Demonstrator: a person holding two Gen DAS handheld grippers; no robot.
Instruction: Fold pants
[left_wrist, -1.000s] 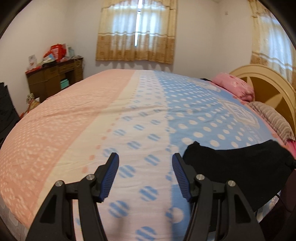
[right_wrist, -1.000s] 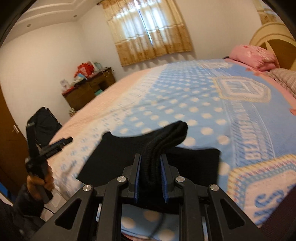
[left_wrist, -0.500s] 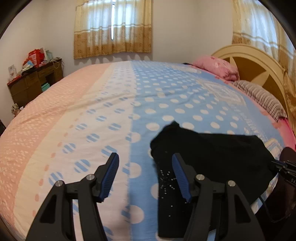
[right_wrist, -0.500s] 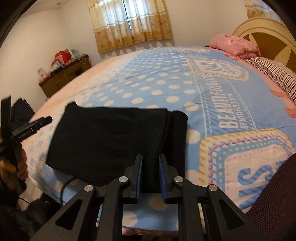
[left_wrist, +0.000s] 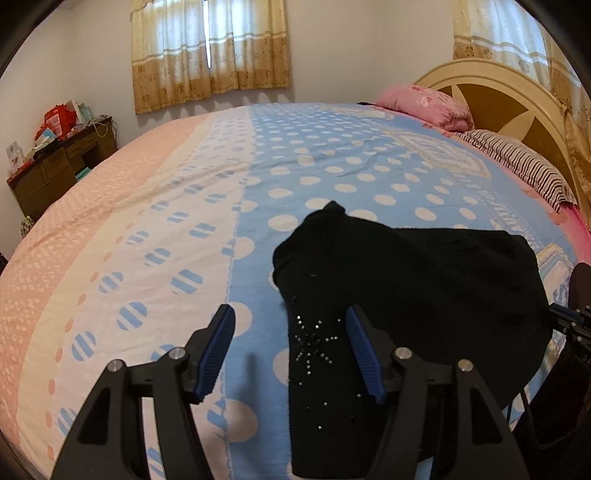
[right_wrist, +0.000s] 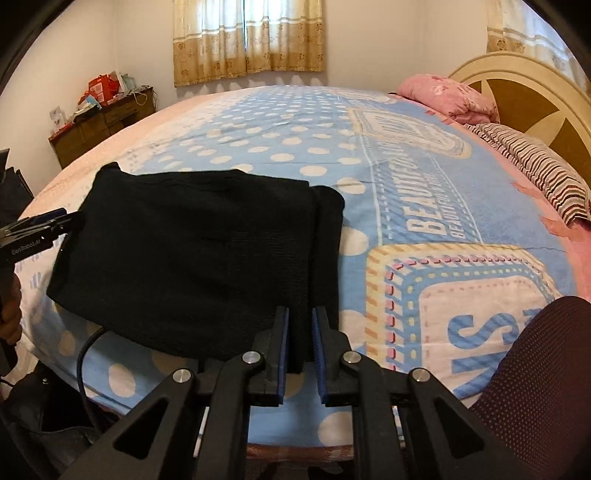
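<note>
Black pants (right_wrist: 192, 254) are laid folded near the bed (right_wrist: 424, 177) edge. The right tool (right_wrist: 299, 341) is clamped on their right edge; the left tool (left_wrist: 290, 349) is held spread wide, empty. If tugged, the fold could be dragged open.

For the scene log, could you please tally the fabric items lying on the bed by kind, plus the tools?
Black pants: 1
Pink pillow: 1
Striped pillow: 1
Tools: 2, the left tool open, the right tool shut on the pants
Total: 5
</note>
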